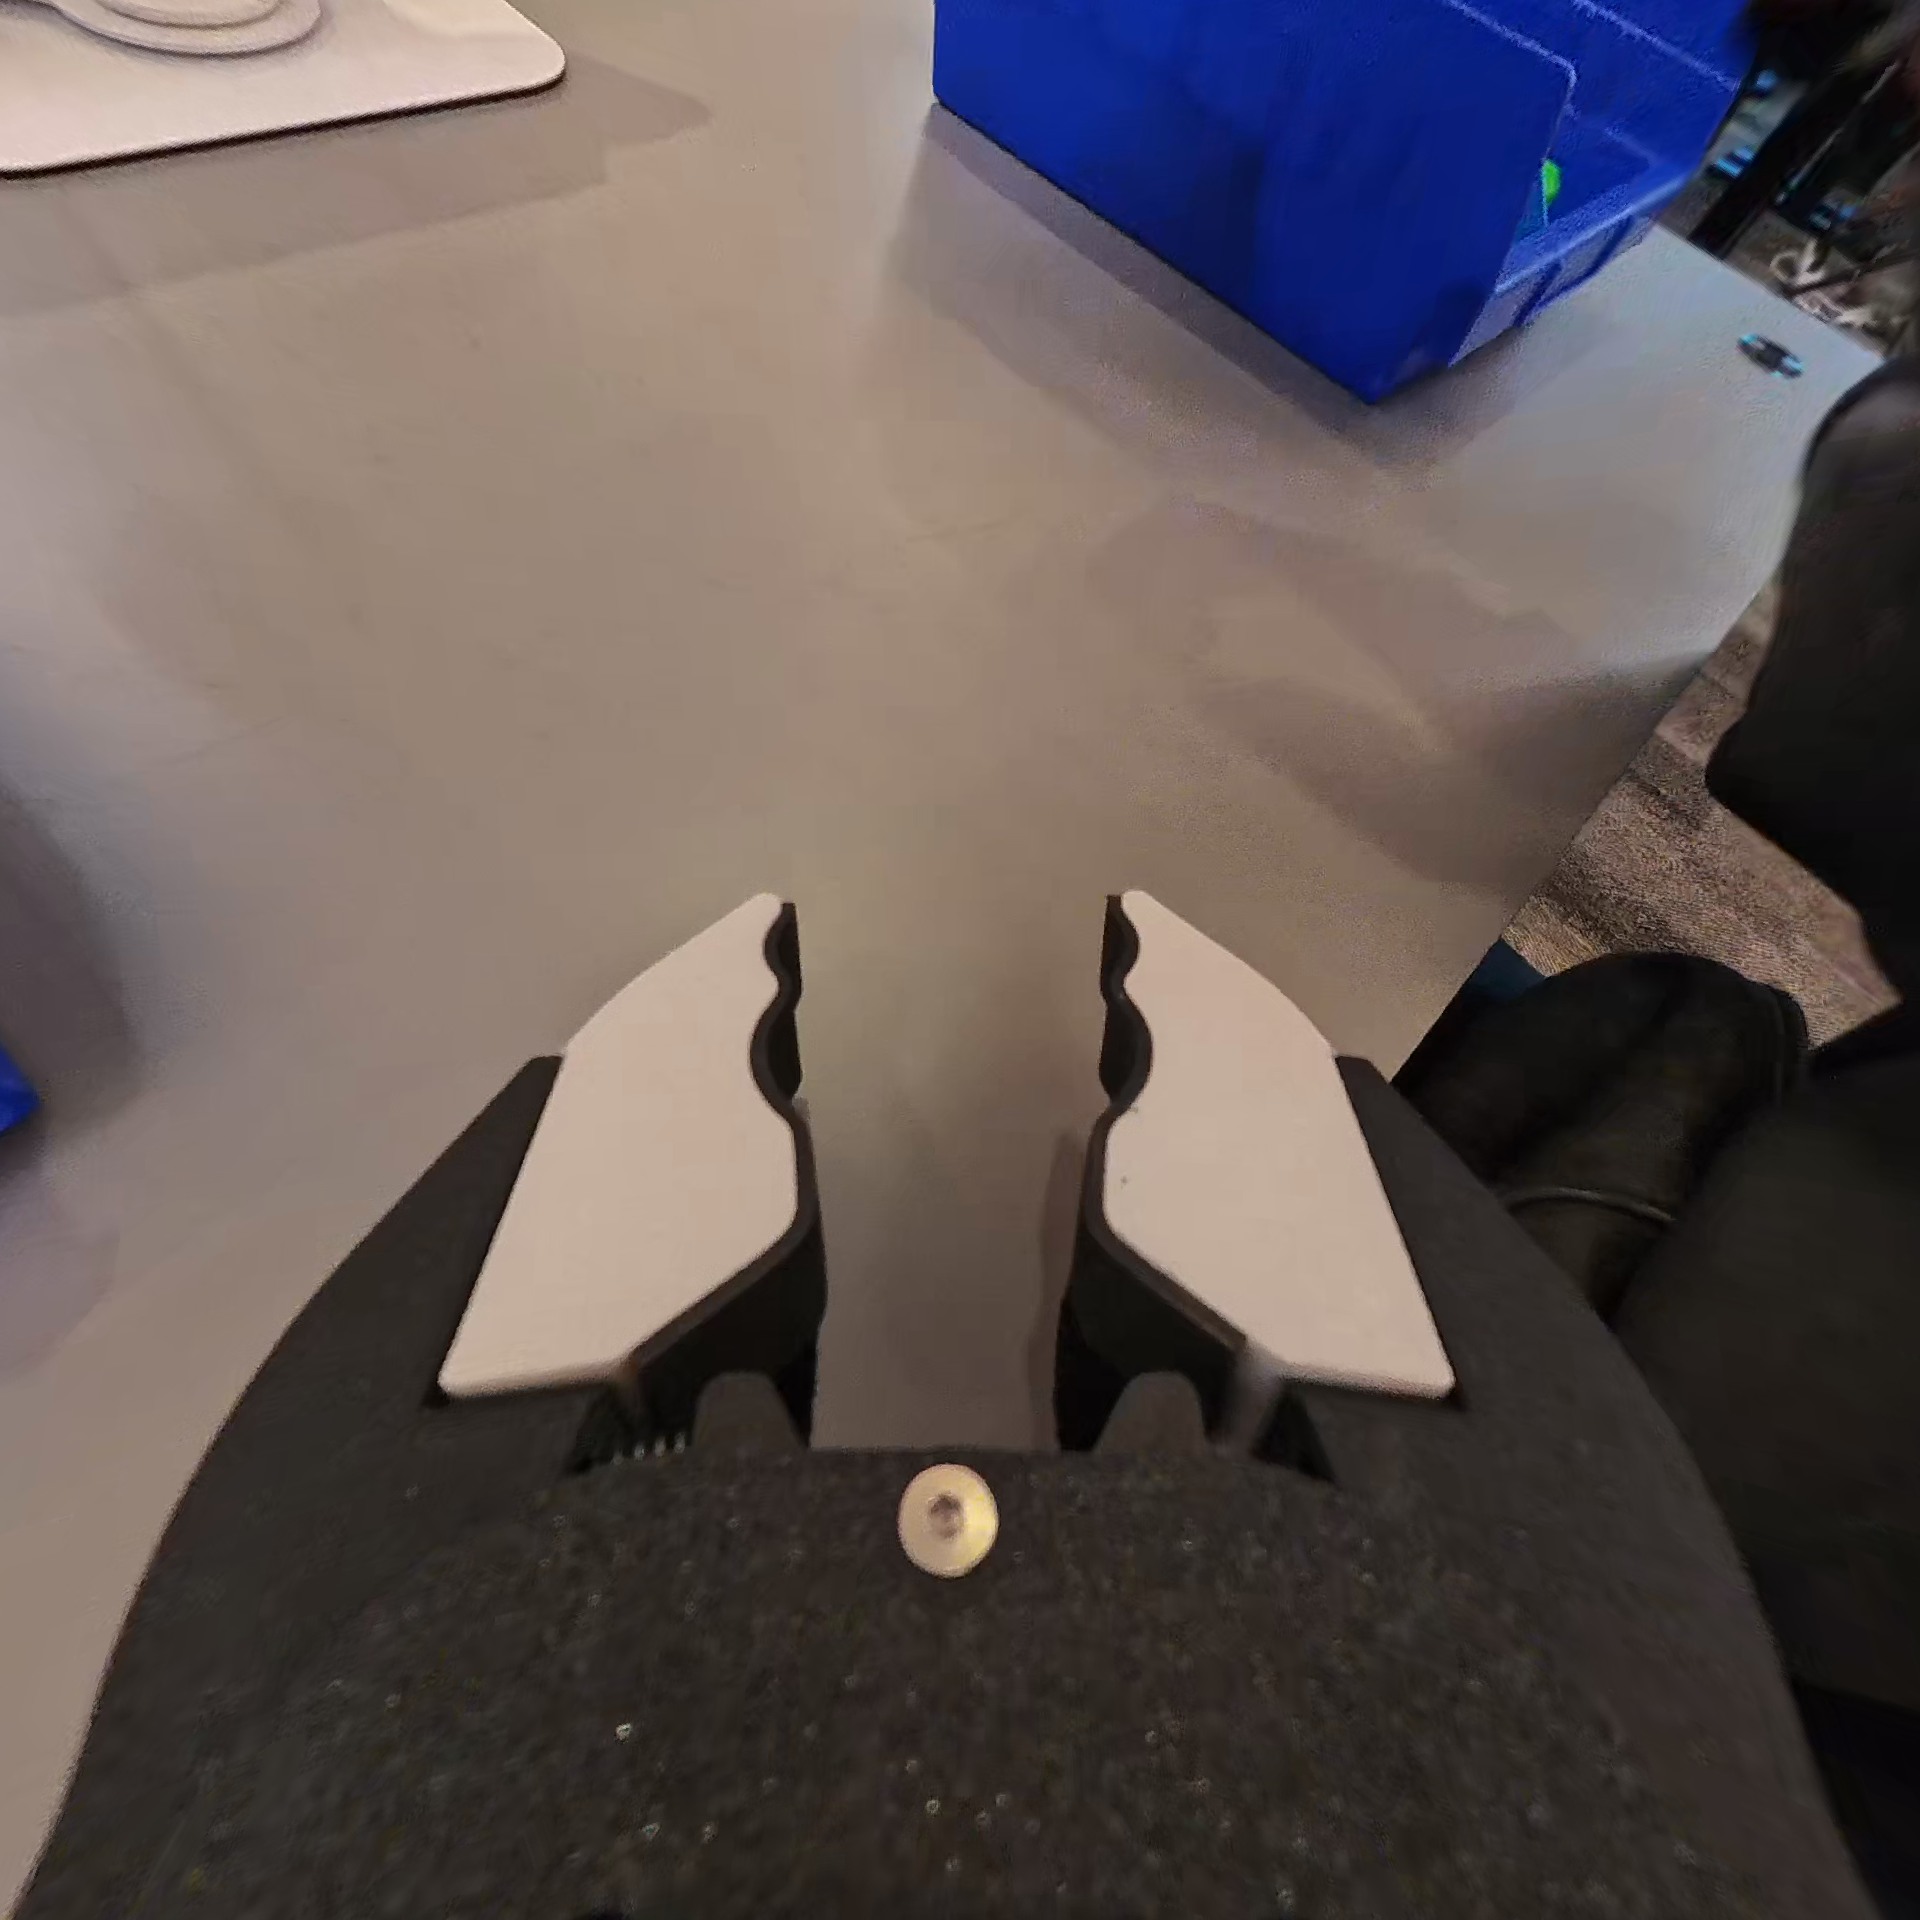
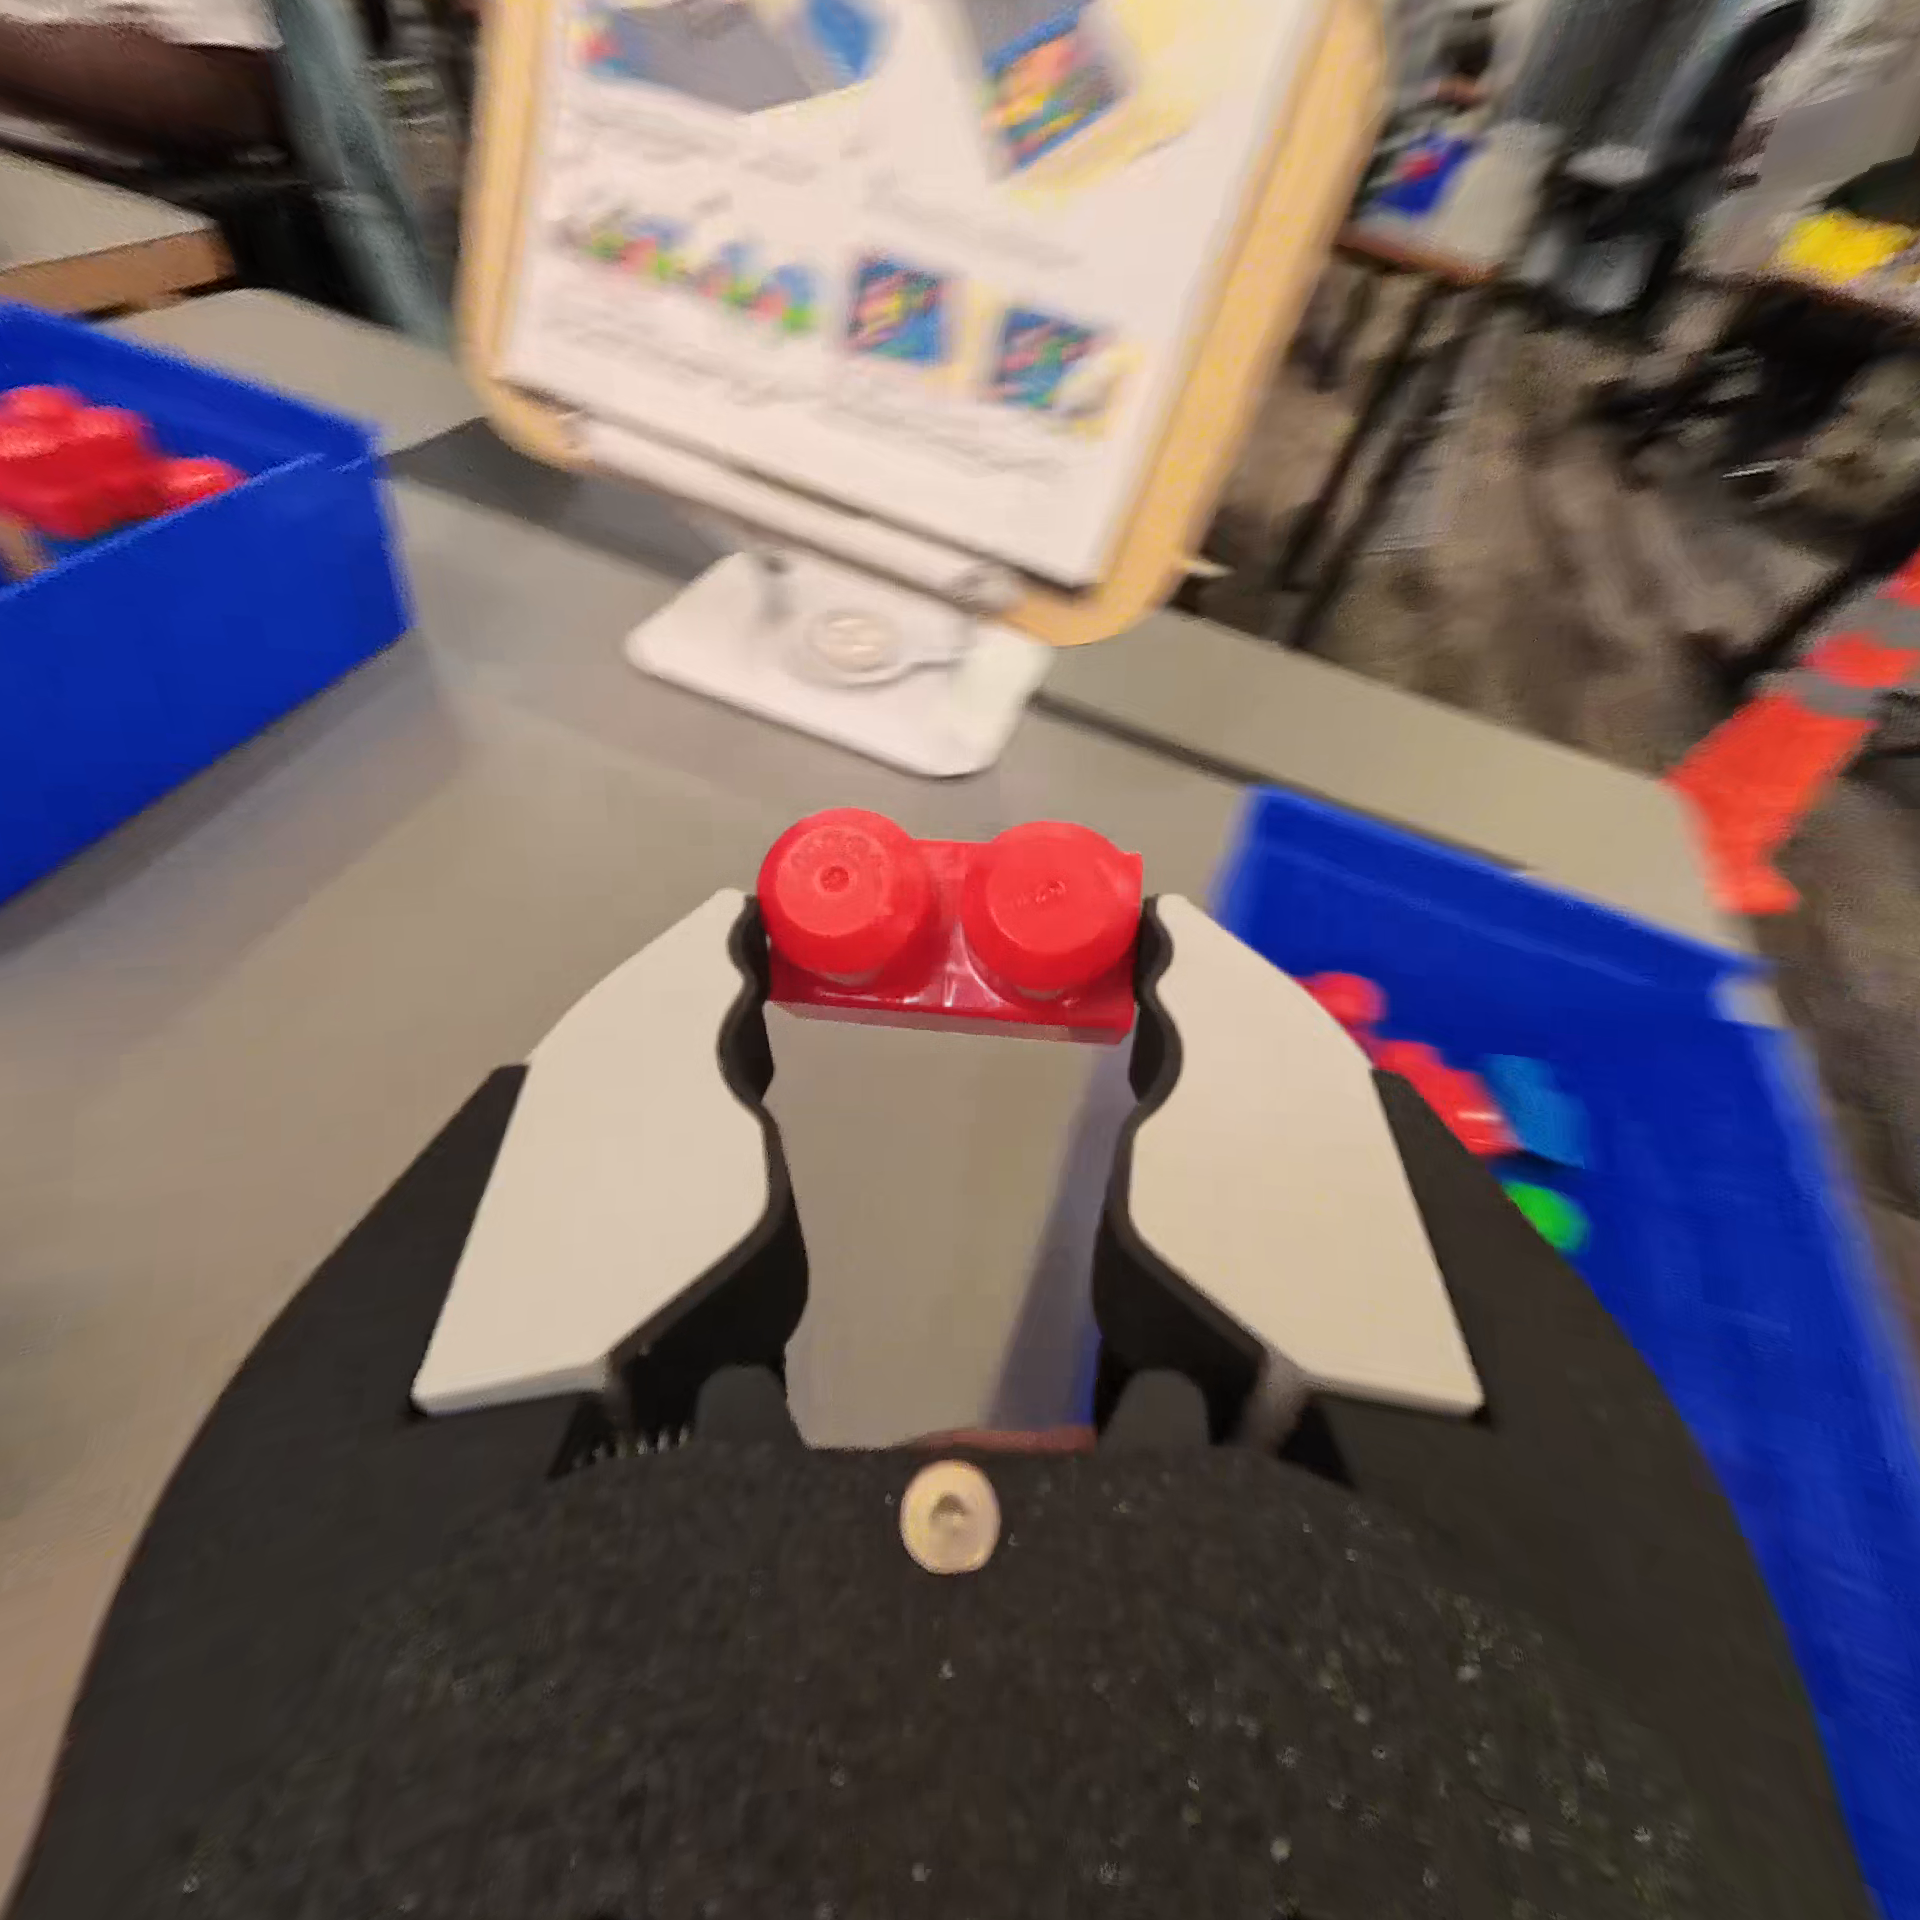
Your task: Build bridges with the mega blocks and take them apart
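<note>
A big grey table (image 1: 623, 520) is seen under both grippers. A blue bin (image 1: 1299, 177) is set near its far right corner. The left gripper (image 1: 951, 914) is held open over bare table, with nothing in it. A red two-stud block (image 2: 945, 935) is pinched at the tips of the right gripper (image 2: 943, 914), lifted above the table.

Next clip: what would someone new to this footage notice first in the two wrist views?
The flat red two-stud plastic block stands out, clamped at the tips of the right gripper above the grey table. Beyond it stands a wood-framed picture sheet on a white stand, with blue plastic bins of blocks on either side. The left gripper is open and empty over bare table.
</note>
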The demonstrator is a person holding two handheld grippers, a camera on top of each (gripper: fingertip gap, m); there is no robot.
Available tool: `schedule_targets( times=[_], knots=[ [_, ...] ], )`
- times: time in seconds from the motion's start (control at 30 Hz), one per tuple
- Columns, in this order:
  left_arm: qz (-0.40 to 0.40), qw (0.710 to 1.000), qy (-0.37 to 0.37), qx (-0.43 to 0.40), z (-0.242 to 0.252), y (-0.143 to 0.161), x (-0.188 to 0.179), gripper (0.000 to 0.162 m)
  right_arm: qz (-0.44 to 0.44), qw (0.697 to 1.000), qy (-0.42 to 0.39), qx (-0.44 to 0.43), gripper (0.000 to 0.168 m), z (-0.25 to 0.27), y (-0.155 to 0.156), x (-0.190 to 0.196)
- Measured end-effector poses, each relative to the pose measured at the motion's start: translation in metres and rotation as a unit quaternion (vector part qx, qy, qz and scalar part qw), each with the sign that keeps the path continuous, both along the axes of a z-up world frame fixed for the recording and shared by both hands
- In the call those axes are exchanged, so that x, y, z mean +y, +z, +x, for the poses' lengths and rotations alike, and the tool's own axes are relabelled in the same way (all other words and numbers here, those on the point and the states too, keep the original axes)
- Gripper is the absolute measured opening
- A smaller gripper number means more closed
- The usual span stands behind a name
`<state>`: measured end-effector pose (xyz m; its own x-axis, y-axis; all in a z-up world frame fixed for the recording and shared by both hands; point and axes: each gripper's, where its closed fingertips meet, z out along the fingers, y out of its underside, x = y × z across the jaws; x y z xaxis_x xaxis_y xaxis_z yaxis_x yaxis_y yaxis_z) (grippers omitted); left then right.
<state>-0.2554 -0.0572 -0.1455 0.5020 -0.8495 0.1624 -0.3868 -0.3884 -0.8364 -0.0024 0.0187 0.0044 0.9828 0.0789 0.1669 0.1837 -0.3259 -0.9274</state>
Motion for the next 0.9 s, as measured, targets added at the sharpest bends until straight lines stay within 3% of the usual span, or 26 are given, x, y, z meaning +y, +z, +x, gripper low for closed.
schedule_targets(
  times=[0.1,0.23,0.4,0.57,0.67,0.77,0.9],
  knots=[
    [0.003,1.0,-0.012,0.013,0.004,-0.004,-0.001,0.055,-0.017,0.998,-0.065,-0.013,0.067,0.094,0.022,-0.009],
    [0.002,0.999,-0.029,0.027,0.014,-0.008,-0.005,0.053,-0.165,0.981,-0.093,-0.036,0.068,0.186,-0.029,0.019],
    [0.013,0.998,-0.043,0.044,0.023,-0.012,-0.006,0.051,-0.32,0.942,-0.082,-0.06,0.068,0.227,-0.103,0.074],
    [0.008,0.997,-0.047,0.058,0.021,-0.019,-0.008,0.052,-0.409,0.897,-0.133,-0.101,0.069,0.257,-0.144,0.095],
    [0.01,0.997,-0.043,0.066,0.015,-0.022,-0.008,0.052,-0.388,0.896,-0.157,-0.15,0.068,0.27,-0.143,0.102],
    [0.008,0.997,-0.037,0.068,0.01,-0.023,-0.008,0.052,-0.382,0.887,-0.175,-0.189,0.086,0.278,-0.133,0.094],
    [0.004,0.998,-0.031,0.063,0.007,-0.022,-0.008,0.052,-0.269,0.934,-0.172,-0.163,0.078,0.248,-0.067,0.068]
  ],
)
